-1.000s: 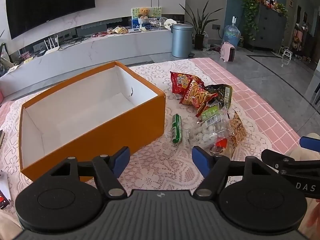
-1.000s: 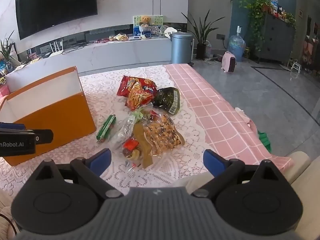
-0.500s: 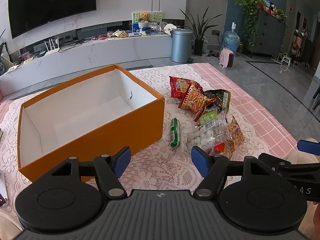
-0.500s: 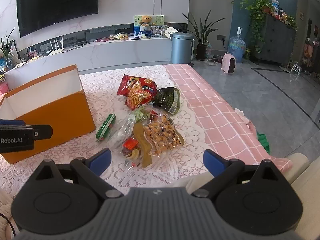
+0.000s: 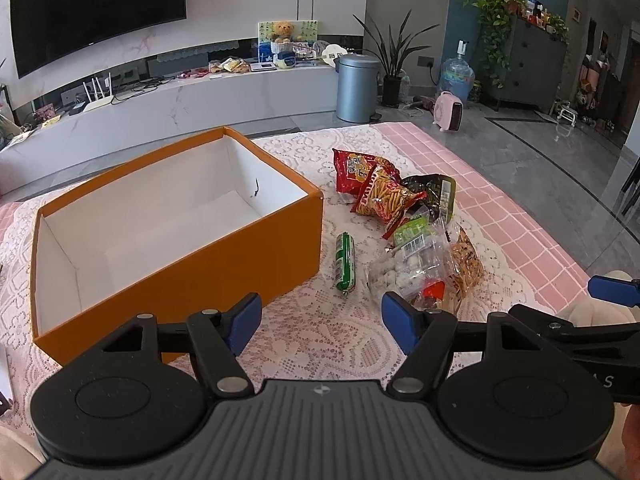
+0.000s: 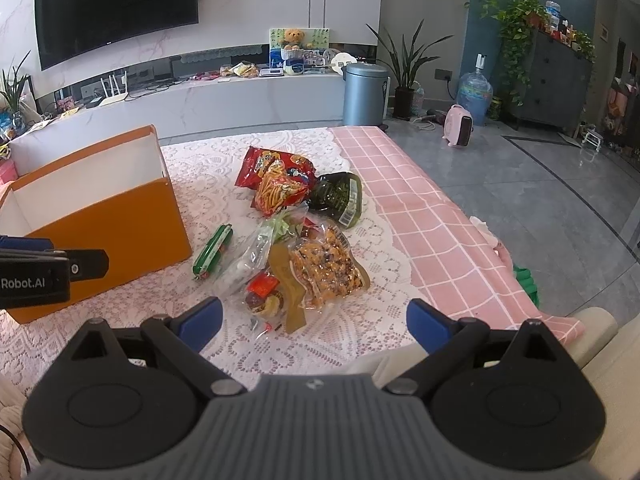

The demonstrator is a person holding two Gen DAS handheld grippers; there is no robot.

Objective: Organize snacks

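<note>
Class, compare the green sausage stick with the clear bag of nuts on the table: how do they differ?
The green sausage stick is a slim tube, lying alone on the lace; the clear bag of nuts is flat, wide, and overlaps other packets. Its wrapper is opaque; the bag shows its contents. Both lie outside the orange box.

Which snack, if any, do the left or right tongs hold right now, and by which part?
None. The left tongs and right tongs both stand open over the lace cloth; the snack pile lies untouched beside the empty orange box.
</note>
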